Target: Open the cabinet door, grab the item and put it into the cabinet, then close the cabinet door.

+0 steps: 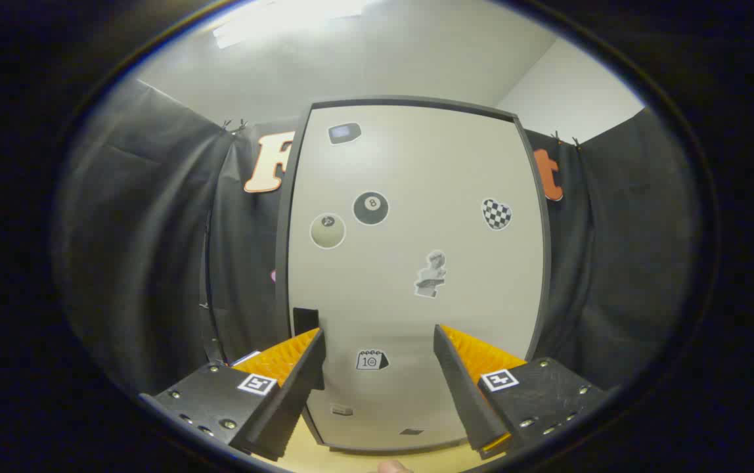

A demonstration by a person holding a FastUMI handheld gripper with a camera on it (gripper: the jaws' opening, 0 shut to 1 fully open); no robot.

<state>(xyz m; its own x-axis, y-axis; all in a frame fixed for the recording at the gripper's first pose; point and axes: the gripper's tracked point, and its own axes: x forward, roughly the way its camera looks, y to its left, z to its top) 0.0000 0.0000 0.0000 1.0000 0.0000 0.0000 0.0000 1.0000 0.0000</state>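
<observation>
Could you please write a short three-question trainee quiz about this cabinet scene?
1. True or false: the cabinet door is shut.
2. How does the tool stand? A) shut on the handle B) open, holding nothing C) shut on a sticker
3. Fill in: the dark handle sits on the door's edge, just above the ______ finger's tip.

Key: 1 true. 2 B: the fingers are spread, with the calendar sticker showing on the door between them. 3 left.
</observation>
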